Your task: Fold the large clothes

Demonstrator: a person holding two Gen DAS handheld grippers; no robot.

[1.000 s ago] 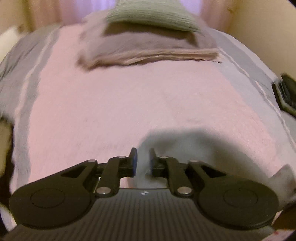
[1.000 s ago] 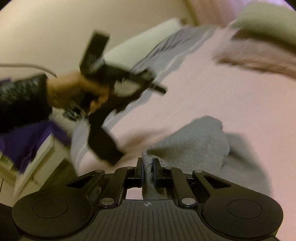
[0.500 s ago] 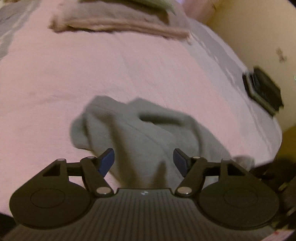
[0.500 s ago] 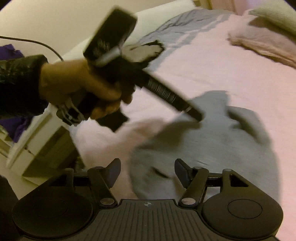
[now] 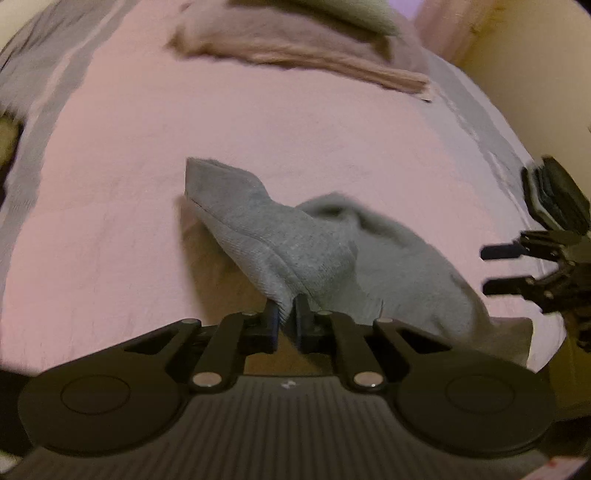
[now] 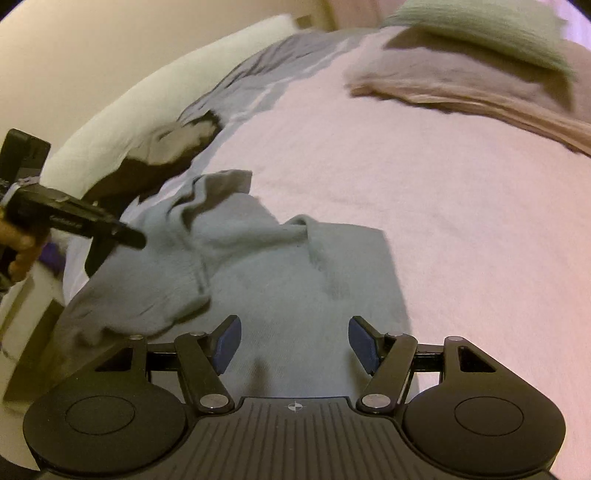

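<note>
- Left gripper [image 5: 286, 314]: its jaws have just been closing, and now they pinch a raised fold of the grey garment [image 5: 295, 251], with cloth caught between the pads.
- The garment lies crumpled on the pink bedspread [image 5: 258, 129], near its front edge; one pointed corner sticks up and away from the gripper.
- Right gripper [image 6: 293, 345]: jaws spread wide and holding nothing, the flat grey cloth lying beneath them.
- Whether the right pads brush the fabric is hard to say from this angle.
- At the far end of the bed sits a folded brownish blanket [image 6: 461, 88] with a green pillow [image 6: 491, 26] on top.
</note>
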